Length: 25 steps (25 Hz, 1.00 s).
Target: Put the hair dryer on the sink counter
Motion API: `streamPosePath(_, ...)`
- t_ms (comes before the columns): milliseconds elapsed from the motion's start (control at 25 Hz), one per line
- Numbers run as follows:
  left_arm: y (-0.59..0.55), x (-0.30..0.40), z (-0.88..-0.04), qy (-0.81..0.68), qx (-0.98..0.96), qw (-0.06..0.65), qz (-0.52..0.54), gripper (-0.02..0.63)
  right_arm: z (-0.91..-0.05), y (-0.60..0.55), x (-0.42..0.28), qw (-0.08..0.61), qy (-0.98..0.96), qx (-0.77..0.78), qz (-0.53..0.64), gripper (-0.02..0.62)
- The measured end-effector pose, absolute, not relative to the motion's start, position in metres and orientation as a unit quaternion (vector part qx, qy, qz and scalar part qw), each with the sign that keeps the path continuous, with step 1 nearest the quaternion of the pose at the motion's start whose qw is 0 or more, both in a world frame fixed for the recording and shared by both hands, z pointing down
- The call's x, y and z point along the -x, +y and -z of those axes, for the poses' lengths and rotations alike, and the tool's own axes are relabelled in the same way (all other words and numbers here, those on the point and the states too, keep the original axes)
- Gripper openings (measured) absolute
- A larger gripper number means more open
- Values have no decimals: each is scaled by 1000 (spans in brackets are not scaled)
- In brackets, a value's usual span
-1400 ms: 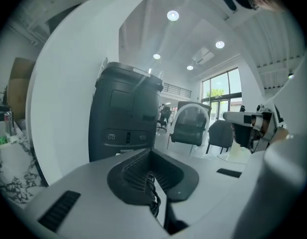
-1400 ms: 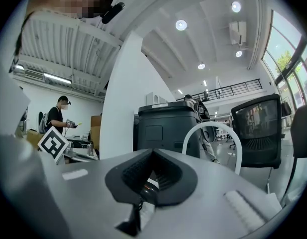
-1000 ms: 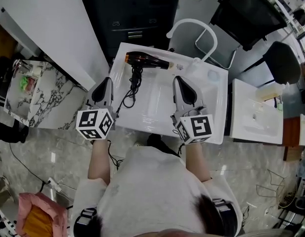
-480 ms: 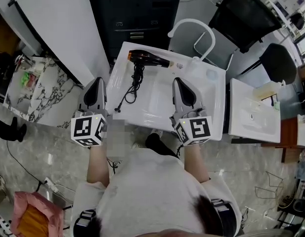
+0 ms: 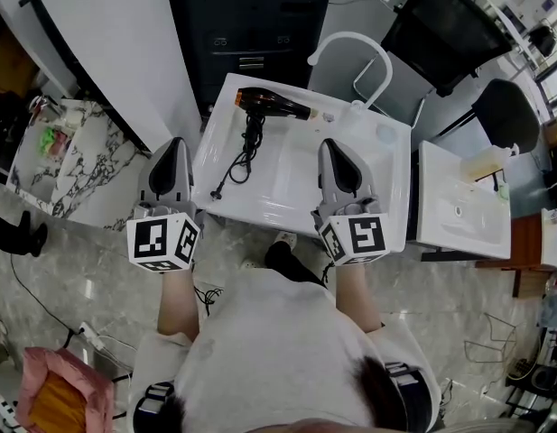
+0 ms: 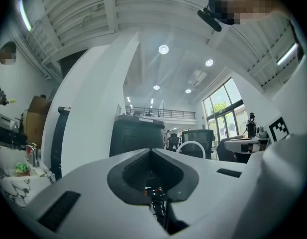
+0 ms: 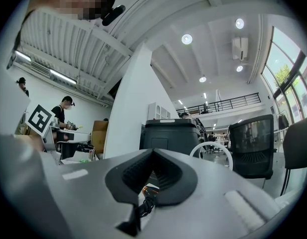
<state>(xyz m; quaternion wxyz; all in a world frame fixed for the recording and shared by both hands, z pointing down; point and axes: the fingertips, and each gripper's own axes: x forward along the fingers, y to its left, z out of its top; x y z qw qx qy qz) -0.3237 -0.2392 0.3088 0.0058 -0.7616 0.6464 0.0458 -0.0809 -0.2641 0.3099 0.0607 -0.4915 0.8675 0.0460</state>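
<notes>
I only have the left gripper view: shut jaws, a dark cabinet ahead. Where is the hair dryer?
Observer: The hair dryer lies along the back edge of the sink counter, with neither gripper on it.
Operator: And its cord?
Observer: The cord trails from it down into the basin.
Operator: Where is my left gripper?
Observer: The left gripper sits beside the counter's left edge, not over it.
</notes>
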Motion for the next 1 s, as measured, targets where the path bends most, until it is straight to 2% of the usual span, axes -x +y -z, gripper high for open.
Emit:
streamPosePath(400,-234,326,-301,652,756,23,-57,8,-307,-261,79,59,864,498,-52,11)
streamPosePath(1000,-236,322,-309,647,761,7,-56,8,-308,-259,78,51,864,497,-56,11)
